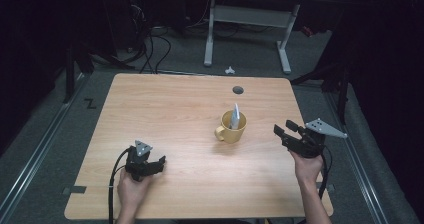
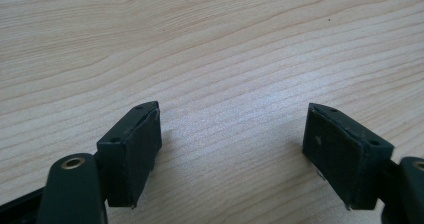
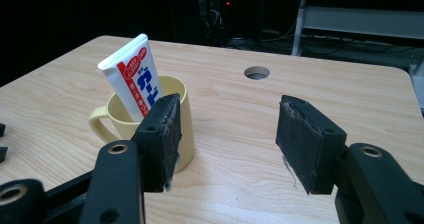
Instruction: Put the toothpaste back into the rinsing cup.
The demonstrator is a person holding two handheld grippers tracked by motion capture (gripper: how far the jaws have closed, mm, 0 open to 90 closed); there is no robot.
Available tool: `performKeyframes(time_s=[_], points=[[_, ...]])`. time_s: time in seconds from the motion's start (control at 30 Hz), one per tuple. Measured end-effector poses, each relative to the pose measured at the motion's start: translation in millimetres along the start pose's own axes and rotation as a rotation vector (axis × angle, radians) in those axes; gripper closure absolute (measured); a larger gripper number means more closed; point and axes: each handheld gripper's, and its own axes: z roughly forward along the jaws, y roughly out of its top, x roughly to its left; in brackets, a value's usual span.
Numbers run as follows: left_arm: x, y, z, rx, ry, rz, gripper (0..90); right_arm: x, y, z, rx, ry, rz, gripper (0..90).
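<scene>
Toothpaste tube, white plastic with red and blue print (image 3: 135, 76), stands crimped end up inside a pale yellow ceramic mug (image 3: 182, 115) on the light wooden table (image 1: 175, 109), right of centre, leaning a little against the rim

Left to right in the high view:
- left gripper (image 1: 156, 165) rests low near the table's front edge, well apart from the mug; in the left gripper view its jaws stand wide, released, bare wood between them
- mug (image 1: 231, 128) with handle turned to the left, tube (image 1: 235, 116) poking well above the rim
- right gripper (image 1: 281, 129) held off the table, just right of the mug, jaws parted with nothing between them, pointing towards it

Handling, as judged: tube likely light, soft-walled, glossy, so it may dent or slip under a hard pinch. Best hold is across the flat faces of the upper part clear of the rim, near the stiff crimp. Mug probably heavier, rigid, breakable; could tip if the tube drags on the rim
</scene>
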Motion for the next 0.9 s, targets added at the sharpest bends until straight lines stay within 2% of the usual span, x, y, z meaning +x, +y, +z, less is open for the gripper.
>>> performKeyframes(time_s=[0.9], points=[[0.1, 0.0, -0.1, 0.000, -0.001, 0.000, 23.8, -4.3, -20.7, 0.2, 0.025, -0.005, 0.034, 44.0]])
